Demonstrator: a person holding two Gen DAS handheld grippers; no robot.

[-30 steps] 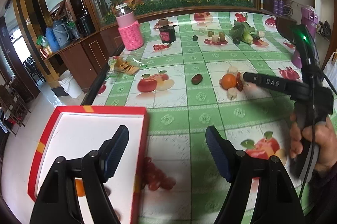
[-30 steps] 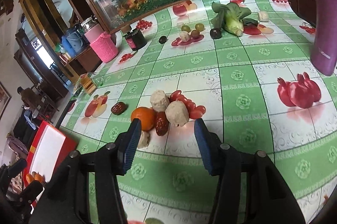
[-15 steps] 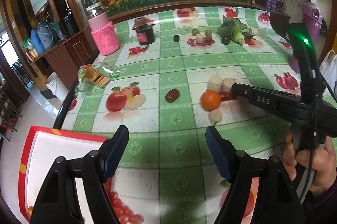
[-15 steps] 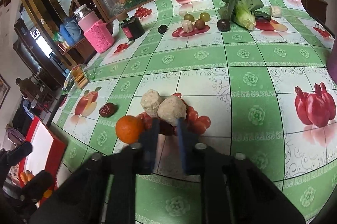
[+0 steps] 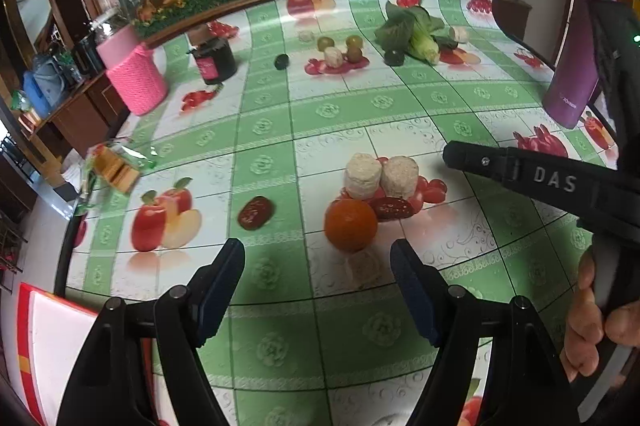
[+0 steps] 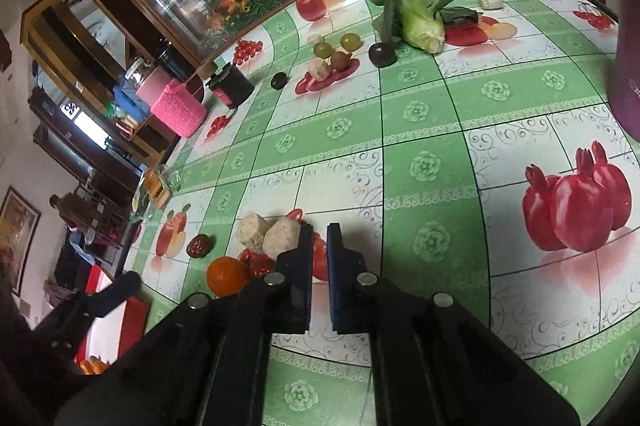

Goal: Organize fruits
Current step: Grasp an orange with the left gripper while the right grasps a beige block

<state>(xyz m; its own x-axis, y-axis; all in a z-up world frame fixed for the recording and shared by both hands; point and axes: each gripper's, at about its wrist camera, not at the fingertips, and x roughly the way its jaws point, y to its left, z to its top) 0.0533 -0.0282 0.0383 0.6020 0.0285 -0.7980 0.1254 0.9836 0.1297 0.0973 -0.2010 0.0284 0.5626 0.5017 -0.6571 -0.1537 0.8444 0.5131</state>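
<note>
Two pale, rough-surfaced cylindrical pieces (image 5: 380, 176) stand upright and touching near the middle of the table (image 5: 400, 106), on a printed patch of red fruit. Just in front of them lie a round orange (image 5: 351, 225) with a matte, evenly coloured skin and a dark red, wrinkled date (image 5: 394, 208), the two touching. A second date (image 5: 255, 213) lies apart to the left on a green square. A further pale piece (image 5: 362, 266) lies just in front of the orange; its outline is faint against the white cloth.

The left gripper (image 5: 318, 280) hangs above the table with its jaws spread and nothing between them; the orange sits just beyond the gap. The right gripper (image 6: 319, 246) has its jaws pressed together on nothing, its tips just beside the right-hand pale piece (image 6: 281, 238). In the left wrist view it reaches in from the right, held by a hand (image 5: 592, 330).

Open cloth lies between this cluster and the far group: green and brown fruits (image 5: 340, 48), a leafy vegetable (image 5: 412, 30), a dark jar (image 5: 212, 60) and a pink knitted container (image 5: 136, 78). A purple bottle (image 5: 572, 66) stands at the right edge. A red-rimmed white tray (image 5: 28, 346) sits beyond the left table edge, lower than the tabletop.

The tray is cut off by the frame and the left gripper; its contents are mostly hidden, apart from something orange (image 6: 94, 366) in the right wrist view.
</note>
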